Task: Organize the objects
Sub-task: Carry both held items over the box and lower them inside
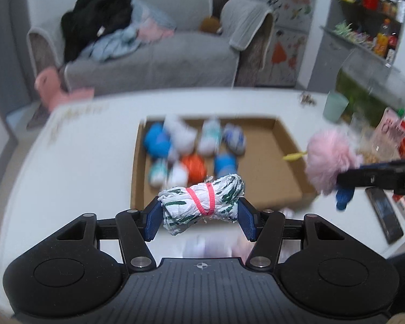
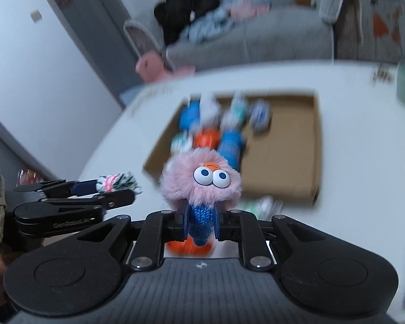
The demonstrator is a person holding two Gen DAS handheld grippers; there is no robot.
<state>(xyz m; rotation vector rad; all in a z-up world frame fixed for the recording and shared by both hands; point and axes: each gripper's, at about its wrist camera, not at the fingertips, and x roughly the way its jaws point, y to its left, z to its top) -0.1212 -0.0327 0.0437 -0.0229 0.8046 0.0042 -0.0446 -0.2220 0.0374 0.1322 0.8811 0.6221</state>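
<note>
On the white counter (image 1: 80,162) your cardboard tray (image 1: 270,162) lies flat with small bundles crowded at its left end. Your left gripper (image 1: 201,216) clamps the white-and-green bag roll (image 1: 202,206) above the tray's near edge, long axis crosswise between the pads. Your right gripper (image 2: 201,220) is clenched on the pink fluffy toy (image 2: 201,186) by its blue knitted body, which stands upright, eyes facing you.

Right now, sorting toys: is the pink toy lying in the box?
No, the right hand-held gripper holds the pink toy above the box.
</note>
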